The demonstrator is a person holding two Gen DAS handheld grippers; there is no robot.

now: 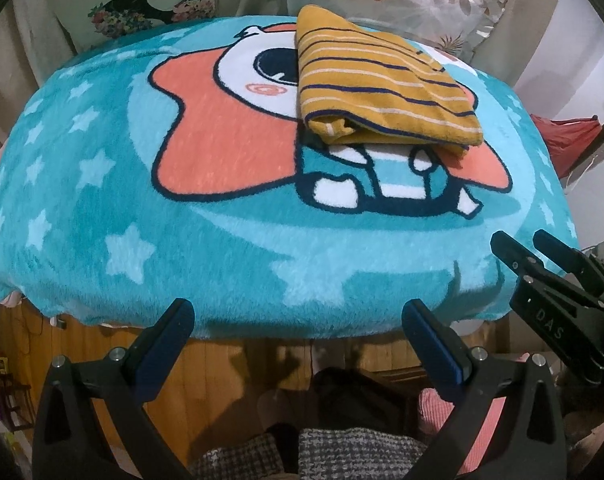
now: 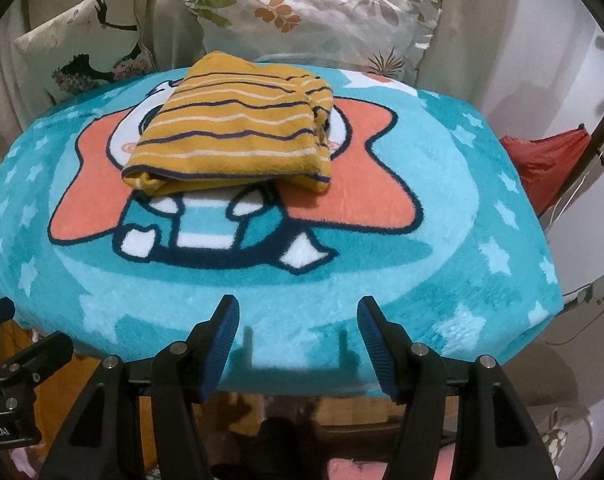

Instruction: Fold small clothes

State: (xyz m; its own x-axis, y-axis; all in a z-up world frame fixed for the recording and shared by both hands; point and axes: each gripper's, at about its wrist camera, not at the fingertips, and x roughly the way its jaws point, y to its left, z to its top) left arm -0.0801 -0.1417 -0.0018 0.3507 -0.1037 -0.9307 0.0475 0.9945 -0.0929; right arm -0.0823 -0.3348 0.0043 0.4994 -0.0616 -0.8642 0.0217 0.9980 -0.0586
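A mustard-yellow garment with navy and white stripes (image 1: 386,88) lies folded into a compact stack on the far middle of a turquoise cartoon blanket (image 1: 101,208). It also shows in the right wrist view (image 2: 237,140), on the blanket (image 2: 422,264). My left gripper (image 1: 297,316) is open and empty, back at the blanket's near edge. My right gripper (image 2: 297,316) is open and empty, also at the near edge; it shows in the left wrist view (image 1: 526,248) at the right. Both are well short of the garment.
Two patterned pillows (image 2: 314,20) (image 2: 89,40) lean behind the blanket. A red bag (image 2: 550,164) hangs at the right by a metal pole. A wooden front (image 1: 81,360) shows under the blanket's near edge, with checked and pink fabric (image 1: 342,452) below.
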